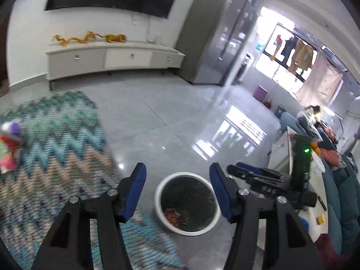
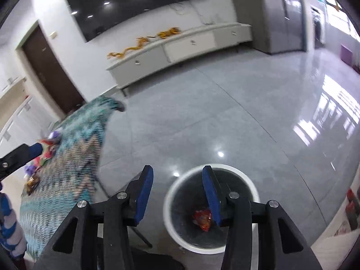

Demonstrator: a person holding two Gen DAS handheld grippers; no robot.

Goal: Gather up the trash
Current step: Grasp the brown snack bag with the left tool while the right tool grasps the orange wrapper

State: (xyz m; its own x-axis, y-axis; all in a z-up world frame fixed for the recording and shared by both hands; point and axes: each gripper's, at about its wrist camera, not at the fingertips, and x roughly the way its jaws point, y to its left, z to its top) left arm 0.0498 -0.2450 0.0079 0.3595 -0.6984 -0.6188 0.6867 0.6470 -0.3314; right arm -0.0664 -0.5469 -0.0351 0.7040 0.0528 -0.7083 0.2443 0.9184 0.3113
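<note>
A round bin [image 1: 191,232] with a white rim and dark liner stands on the grey tile floor, a red wrapper [image 1: 171,217] lying inside it. My left gripper [image 1: 177,180] hangs open above the bin with nothing between its blue pads. In the right wrist view the same bin [image 2: 167,209] holds the red wrapper [image 2: 202,219], and my right gripper [image 2: 177,193] is open over it, also empty. Each gripper shows in the other's view: the right gripper [image 1: 238,168] and the left gripper [image 2: 33,149]. A colourful pile of trash [image 1: 9,148] [image 2: 47,146] lies on the rug.
A teal zigzag rug [image 1: 56,146] [image 2: 74,157] covers the floor left of the bin. A white TV cabinet [image 1: 112,56] runs along the far wall under a dark screen. A low table [image 1: 279,153] and teal sofa [image 1: 346,202] crowd the right side. A striped sleeve [image 2: 9,225] shows at the left edge.
</note>
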